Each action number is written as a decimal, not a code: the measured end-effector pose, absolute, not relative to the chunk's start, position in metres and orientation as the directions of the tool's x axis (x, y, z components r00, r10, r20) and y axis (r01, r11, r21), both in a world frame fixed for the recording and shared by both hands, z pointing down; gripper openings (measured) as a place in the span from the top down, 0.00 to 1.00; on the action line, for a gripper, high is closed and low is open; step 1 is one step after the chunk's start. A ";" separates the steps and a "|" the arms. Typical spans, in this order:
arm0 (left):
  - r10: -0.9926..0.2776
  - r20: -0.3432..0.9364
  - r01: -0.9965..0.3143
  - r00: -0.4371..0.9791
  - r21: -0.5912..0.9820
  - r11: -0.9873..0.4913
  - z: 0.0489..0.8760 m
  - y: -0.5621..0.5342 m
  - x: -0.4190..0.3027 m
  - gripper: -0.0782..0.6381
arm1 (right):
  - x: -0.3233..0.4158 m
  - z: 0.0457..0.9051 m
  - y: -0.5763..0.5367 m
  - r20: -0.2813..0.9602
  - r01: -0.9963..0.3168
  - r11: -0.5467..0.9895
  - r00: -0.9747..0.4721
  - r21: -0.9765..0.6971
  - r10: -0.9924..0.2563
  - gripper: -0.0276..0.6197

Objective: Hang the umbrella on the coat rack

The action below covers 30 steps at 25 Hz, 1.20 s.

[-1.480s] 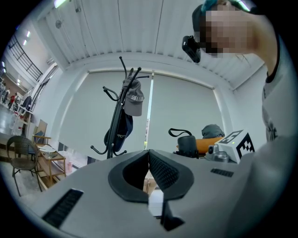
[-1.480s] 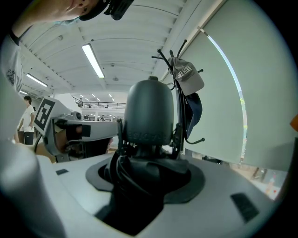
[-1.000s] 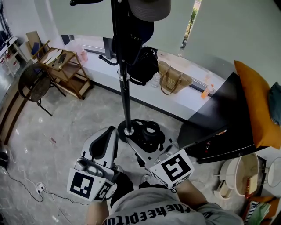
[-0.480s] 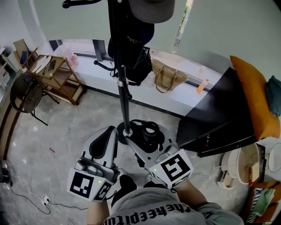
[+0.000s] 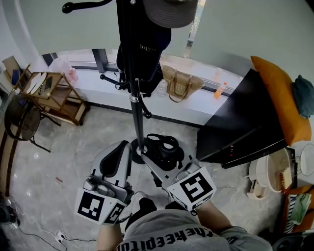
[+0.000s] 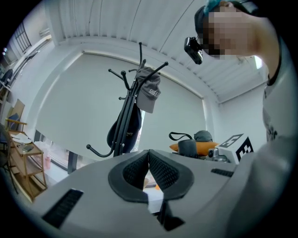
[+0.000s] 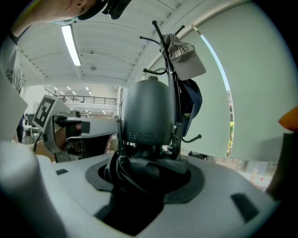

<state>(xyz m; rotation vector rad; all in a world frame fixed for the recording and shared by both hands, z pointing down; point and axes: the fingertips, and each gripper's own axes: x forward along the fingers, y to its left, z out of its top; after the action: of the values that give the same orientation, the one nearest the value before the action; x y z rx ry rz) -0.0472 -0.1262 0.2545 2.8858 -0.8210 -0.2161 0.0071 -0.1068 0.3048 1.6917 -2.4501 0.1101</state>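
The black coat rack stands in front of me, its round base on the marble floor. A grey cap and a dark bag hang high on it. My right gripper is shut on a folded black umbrella, held low near the rack's base. In the right gripper view the umbrella fills the jaws of that gripper, with the rack behind it. My left gripper is shut and holds nothing; its pads touch. The rack shows beyond them.
A wooden shelf and a folding chair stand at the left. A tan bag lies on the white window ledge. A black cabinet with an orange cushion is at the right, a white bucket below it.
The head view has swung to the right, so the room has slid left in the picture. Both grippers keep their places and states.
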 end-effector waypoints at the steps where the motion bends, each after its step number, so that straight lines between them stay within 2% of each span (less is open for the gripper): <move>1: -0.523 -0.103 -0.503 0.846 0.169 -0.848 0.255 -0.129 -0.049 0.87 | 0.005 0.306 -0.109 0.176 -0.937 0.347 -0.336 0.032 -0.925 0.56; 16: -0.440 -0.087 -0.420 0.894 0.185 -0.889 0.267 -0.152 -0.060 0.87 | 0.000 0.319 -0.126 0.202 -0.973 0.231 -0.222 0.024 -0.954 0.56; 30: -0.522 -0.061 -0.503 0.851 0.197 -0.842 0.278 -0.157 -0.049 0.87 | 0.019 0.340 -0.139 0.240 -0.951 0.309 -0.295 0.020 -0.925 0.56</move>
<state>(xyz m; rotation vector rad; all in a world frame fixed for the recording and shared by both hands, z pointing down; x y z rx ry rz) -0.0486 -0.1571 0.2785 2.8532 -0.7963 -0.1668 0.0190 -0.1386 0.3396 1.7247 -2.3668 0.1860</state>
